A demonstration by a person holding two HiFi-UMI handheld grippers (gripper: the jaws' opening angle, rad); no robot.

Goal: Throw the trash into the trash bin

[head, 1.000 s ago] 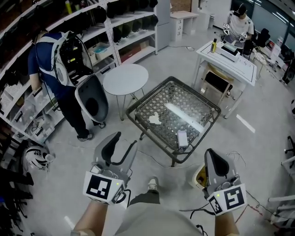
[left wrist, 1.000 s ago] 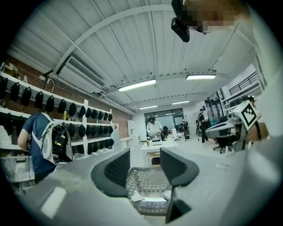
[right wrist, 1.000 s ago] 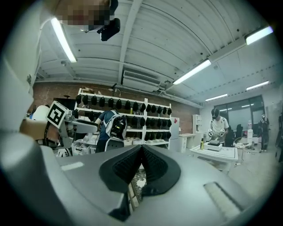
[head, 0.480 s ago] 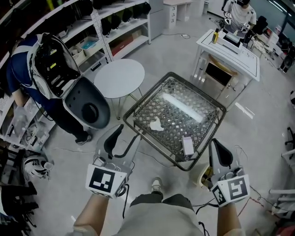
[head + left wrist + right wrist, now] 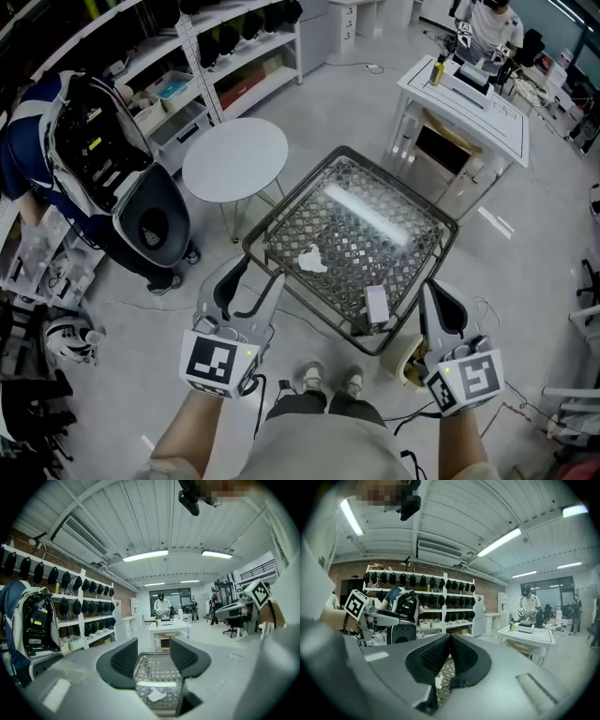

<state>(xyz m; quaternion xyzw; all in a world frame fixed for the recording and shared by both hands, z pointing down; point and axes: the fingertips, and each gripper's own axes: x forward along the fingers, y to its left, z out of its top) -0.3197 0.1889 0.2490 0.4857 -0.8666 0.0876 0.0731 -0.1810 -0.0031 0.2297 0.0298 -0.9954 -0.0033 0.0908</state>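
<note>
Trash bin half hidden behind the right gripper; person at left cut by the edge

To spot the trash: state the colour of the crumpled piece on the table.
The crumpled piece is white; best in the head view.

Moves in on the glass table over the last second. Brings the left gripper from well short of the table to just beside its near-left edge, tips now close to the crumpled white scrap on the glass. Brings the right gripper up to the table's near-right corner, tips now overlapping the rim. Shows two shoes just short of the table's near corner, where only one showed before.
</note>
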